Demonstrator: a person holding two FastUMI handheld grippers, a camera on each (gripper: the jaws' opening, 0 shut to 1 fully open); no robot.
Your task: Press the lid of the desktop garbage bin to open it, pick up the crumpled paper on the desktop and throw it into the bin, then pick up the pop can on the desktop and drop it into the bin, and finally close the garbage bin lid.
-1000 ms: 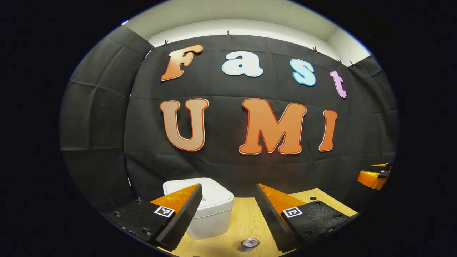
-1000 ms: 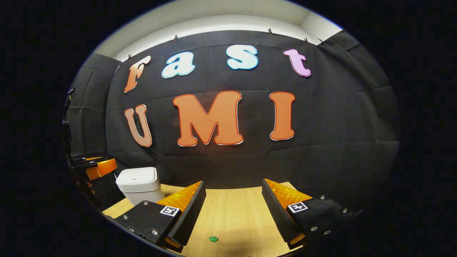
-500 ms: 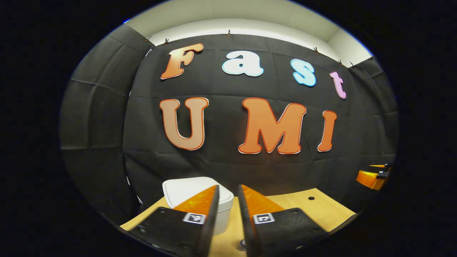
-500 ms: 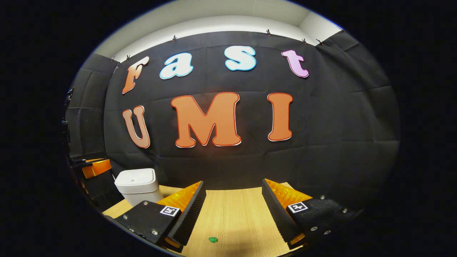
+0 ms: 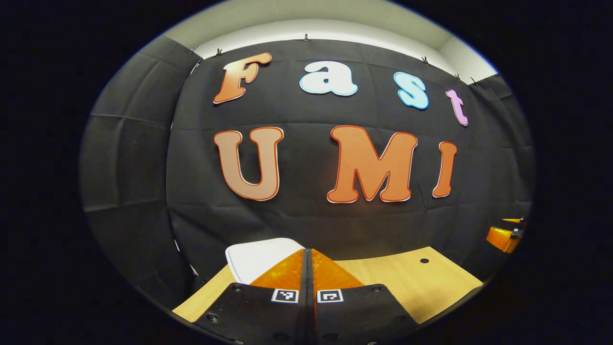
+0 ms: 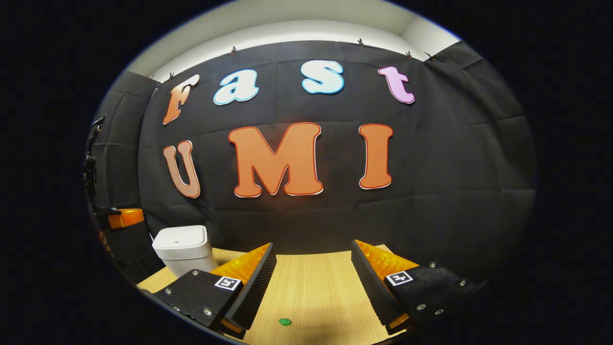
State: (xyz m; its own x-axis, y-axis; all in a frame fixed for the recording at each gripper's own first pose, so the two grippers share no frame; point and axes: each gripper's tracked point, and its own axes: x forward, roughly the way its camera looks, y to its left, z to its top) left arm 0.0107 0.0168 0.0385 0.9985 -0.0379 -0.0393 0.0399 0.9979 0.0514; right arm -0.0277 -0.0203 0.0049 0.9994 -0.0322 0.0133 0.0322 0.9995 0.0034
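Left gripper (image 5: 306, 275): fingers pressed together, nothing between; likely forms blunt point for pressing lid. Garbage bin (image 5: 256, 258) just beyond fingertips, slightly left, lid down. Right gripper (image 6: 311, 282): fingers wide, empty, over bare desktop (image 6: 311, 287), apparently waiting. Bin far left of its fingers.

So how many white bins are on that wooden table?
1. The white bin stands at the table's far left corner by the wall, lid down; the shut left gripper hovers before it.

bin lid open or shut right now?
Shut: the lid lies flat on the white bin, no gap visible in the right gripper view.
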